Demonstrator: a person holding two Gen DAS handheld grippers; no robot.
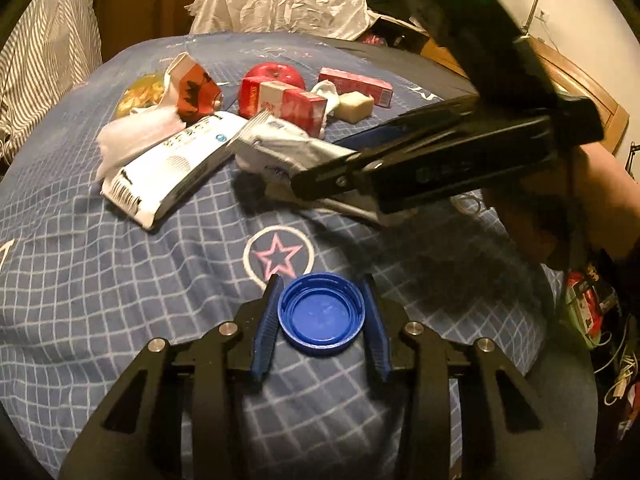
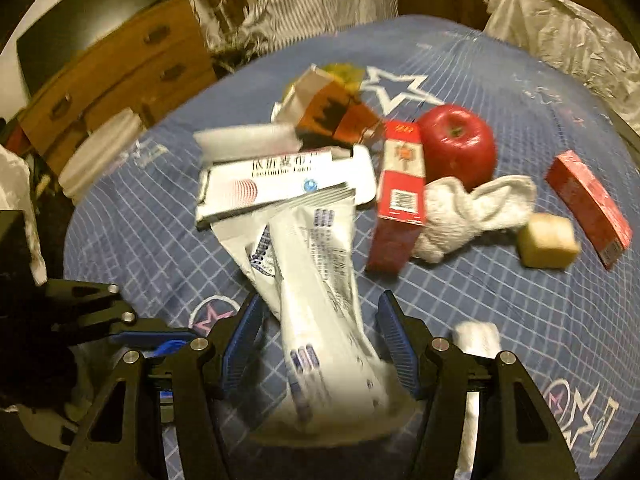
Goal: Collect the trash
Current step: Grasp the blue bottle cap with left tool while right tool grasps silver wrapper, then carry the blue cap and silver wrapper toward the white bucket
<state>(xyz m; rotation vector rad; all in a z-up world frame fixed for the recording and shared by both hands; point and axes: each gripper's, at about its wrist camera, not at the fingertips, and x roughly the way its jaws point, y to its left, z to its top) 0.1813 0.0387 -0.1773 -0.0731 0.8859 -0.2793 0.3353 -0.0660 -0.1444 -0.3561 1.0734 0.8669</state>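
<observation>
- While the pile of trash lies ahead on the bed, my left hand-held gripper has a blue cap lying open side up between its pads.
- The pads sit close on either side of the cap, narrowly parted; I cannot tell whether they press on it yet, and the cap rests on the bedcover, not lifted.
- My right hand-held gripper stands about half open, astride a white wrapper; both pads are clear of it, so nothing is held there.
- Beyond the wrapper, farther from the right hand-held gripper, lie a white box, a torn orange carton and a yellow bag.
- Ahead and to the right of that gripper are two red boxes, a crumpled tissue, a pale cube and an apple.
- A white plastic bag sits past the far edge of the bed; I take it for the place the trash goes, though I cannot be sure.
- Judging by how much lies about, the task is near its start: nothing visibly gathered, the cap and wrapper next, the rest to follow. The apple may not be trash.
</observation>
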